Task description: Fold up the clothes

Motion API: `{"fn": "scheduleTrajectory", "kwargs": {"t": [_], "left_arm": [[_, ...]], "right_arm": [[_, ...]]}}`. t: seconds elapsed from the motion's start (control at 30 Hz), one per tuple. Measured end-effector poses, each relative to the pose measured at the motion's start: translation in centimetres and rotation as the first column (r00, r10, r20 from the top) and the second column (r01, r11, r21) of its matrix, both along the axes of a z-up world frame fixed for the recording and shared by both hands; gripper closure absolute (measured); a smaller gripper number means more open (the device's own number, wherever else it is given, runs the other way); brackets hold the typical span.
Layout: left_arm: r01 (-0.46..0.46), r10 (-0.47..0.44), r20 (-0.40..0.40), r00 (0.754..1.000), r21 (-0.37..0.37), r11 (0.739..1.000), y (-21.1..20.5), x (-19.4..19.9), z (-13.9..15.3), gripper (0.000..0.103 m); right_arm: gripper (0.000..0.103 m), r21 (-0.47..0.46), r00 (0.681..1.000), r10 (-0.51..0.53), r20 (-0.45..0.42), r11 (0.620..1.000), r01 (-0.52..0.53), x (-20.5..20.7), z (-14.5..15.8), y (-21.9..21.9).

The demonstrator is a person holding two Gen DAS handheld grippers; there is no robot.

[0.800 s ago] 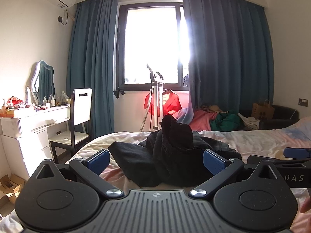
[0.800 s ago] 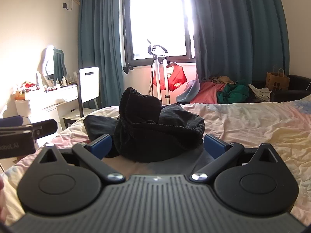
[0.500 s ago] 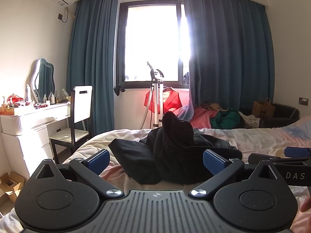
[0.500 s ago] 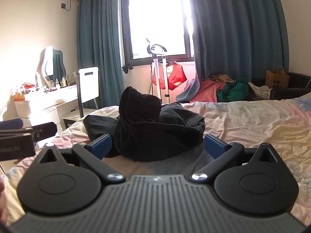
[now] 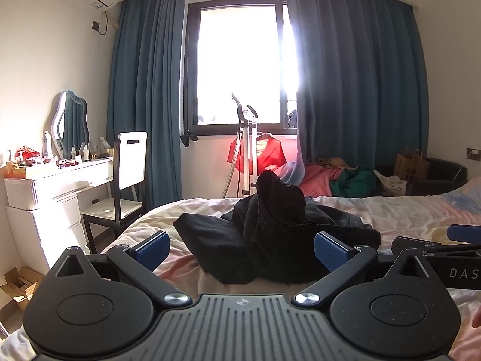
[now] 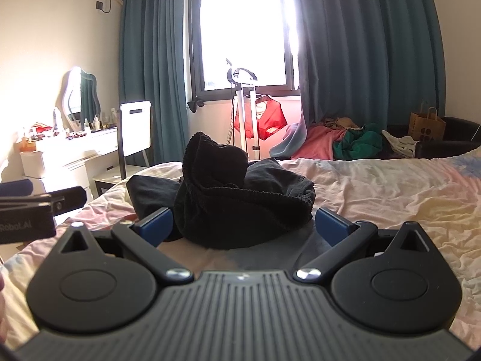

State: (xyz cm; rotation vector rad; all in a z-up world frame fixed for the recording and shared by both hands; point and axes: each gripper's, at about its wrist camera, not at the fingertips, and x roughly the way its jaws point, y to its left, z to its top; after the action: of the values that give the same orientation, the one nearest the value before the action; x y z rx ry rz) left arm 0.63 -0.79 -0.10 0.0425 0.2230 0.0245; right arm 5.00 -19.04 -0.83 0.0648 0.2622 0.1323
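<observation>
A: Any containers?
B: A cardboard box (image 5: pixel 18 282) sat on the floor, far left; its contents couldn't be made out.
A: The clothes?
B: A black heap (image 5: pixel 270 231) lay on the bed (image 6: pixel 390 198), just beyond both wide, empty grippers: left (image 5: pixel 240 248), right (image 6: pixel 243 225).
A: Changed?
B: Nothing had shifted since earlier.

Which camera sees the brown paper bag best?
The right wrist view: the brown paper bag shows whole, handles and dark dots clear. The left wrist view shows it too, but dimmer, its print hard to make out.
</observation>
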Motion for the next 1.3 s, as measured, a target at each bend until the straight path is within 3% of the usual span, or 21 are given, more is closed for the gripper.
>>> {"fn": "scheduleTrajectory", "kwargs": {"t": [0.93, 1.17, 1.3], "left_arm": [[0.004, -0.006, -0.035, 0.999, -0.034, 0.999, 0.6, 1.9, -0.8, 0.0], [-0.025, 0.021, -0.078, 0.997, -0.049, 0.999, 0.8, 3.5, -2.1, 0.0], [-0.018, 0.007, -0.136, 0.991, -0.077, 0.997, 1.1, 6.4, -2.6, 0.0]], "right_arm": [[0.0, 0.024, 0.999, -0.032, -0.02, 0.999, 0.032, 0.2, 0.2, -0.2], [0.0, 0.023, 0.996, -0.08, -0.04, 0.996, 0.081, -0.1, 0.8, -0.7], [0.0, 0.026, 0.99, -0.131, -0.041, 0.991, 0.132, -0.5, 1.3, -1.5]]}}
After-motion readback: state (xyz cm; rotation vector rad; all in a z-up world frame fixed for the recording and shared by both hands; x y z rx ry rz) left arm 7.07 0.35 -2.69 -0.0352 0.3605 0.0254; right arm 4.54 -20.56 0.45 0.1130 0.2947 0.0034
